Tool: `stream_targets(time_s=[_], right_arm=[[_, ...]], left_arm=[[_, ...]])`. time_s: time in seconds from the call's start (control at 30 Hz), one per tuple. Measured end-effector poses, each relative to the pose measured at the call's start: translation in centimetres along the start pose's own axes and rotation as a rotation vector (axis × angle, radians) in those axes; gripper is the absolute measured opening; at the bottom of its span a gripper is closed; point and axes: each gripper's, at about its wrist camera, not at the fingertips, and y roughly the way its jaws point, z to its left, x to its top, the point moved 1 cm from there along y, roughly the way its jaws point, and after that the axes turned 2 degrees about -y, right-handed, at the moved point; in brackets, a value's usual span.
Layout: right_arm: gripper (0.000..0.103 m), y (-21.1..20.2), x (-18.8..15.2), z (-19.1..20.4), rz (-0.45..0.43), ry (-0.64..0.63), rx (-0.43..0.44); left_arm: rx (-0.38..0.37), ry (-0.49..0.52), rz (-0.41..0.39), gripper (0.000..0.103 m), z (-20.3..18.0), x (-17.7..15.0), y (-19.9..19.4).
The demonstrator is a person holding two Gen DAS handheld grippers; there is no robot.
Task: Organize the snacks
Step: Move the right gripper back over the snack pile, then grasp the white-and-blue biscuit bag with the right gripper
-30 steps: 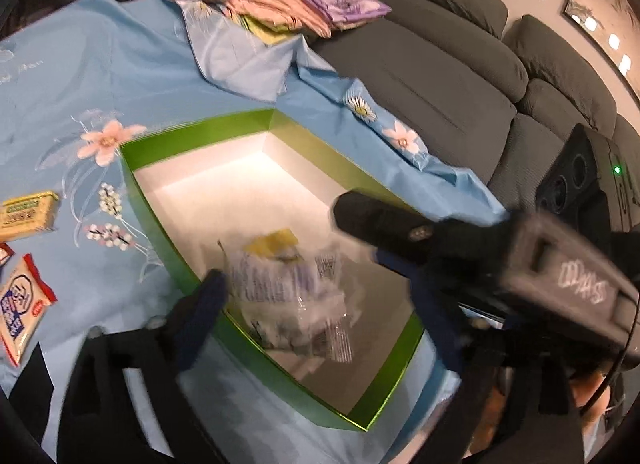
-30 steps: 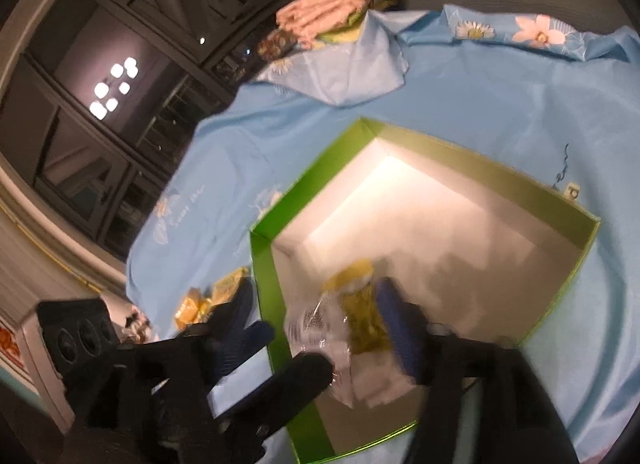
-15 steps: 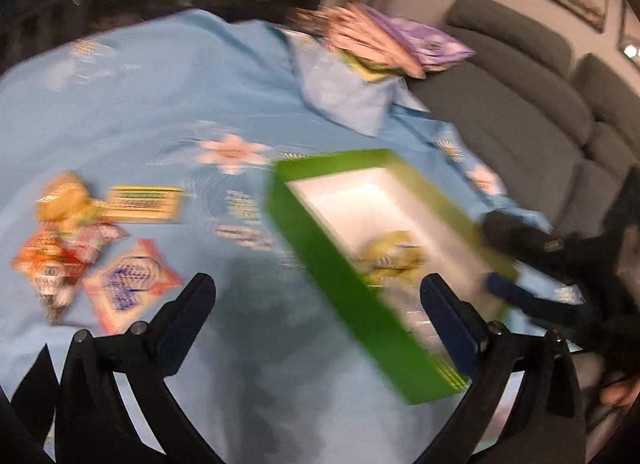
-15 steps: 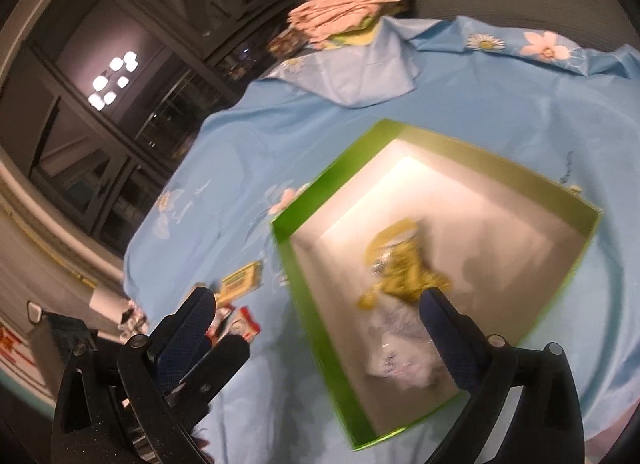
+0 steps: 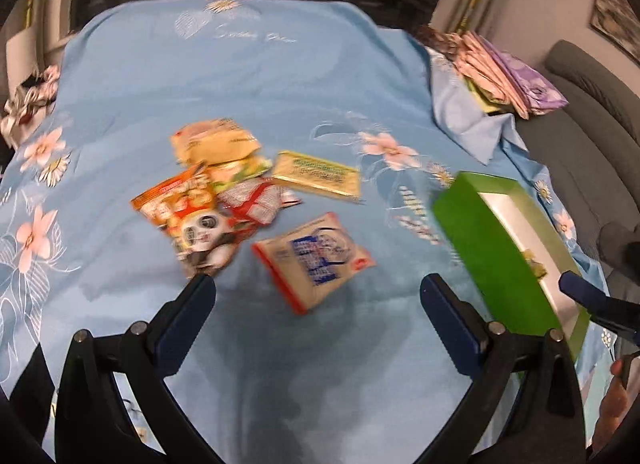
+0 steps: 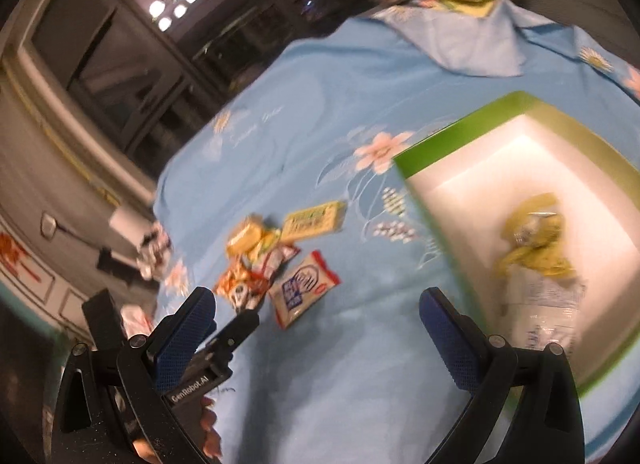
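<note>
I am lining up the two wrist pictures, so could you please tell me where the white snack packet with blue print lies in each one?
Left wrist view: the white snack packet lies at the centre, on the cloth just ahead of the open fingers.
Right wrist view: it lies left of centre, nearest of the loose snacks to the camera.
Shared landmark: the green box, to the packet's right in both.

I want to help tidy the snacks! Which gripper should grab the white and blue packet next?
Probably the left gripper: it is open and empty, with the white and blue packet right before its fingers. The right gripper, also open, sits nearer the green box.
</note>
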Motion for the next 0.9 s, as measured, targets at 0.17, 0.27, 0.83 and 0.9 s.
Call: stream_targets(time_s=[0.17, 0.27, 0.83, 0.9], right_arm=[[0.102, 3.2, 0.6, 2.1, 0.066, -0.032, 0.0], [0.102, 5.4, 0.4, 2.8, 0.081, -0.04, 0.044], [0.102, 14.6, -0.3, -2.3, 0.269, 0.219, -0.035], [0.102, 15.2, -0.5, -2.6, 0.289, 0.221, 0.005]], left_arm=[[-0.075, -0.195, 0.084, 0.102, 4.1, 0.0, 1.3], [-0.191, -0.292, 0.103, 0.102, 5.0, 0.1, 1.7], [-0.343, -0.48, 0.178, 0.102, 6.6, 1.0, 6.7], [-0.355, -0.462, 0.176, 0.102, 6.6, 1.3, 7.0]])
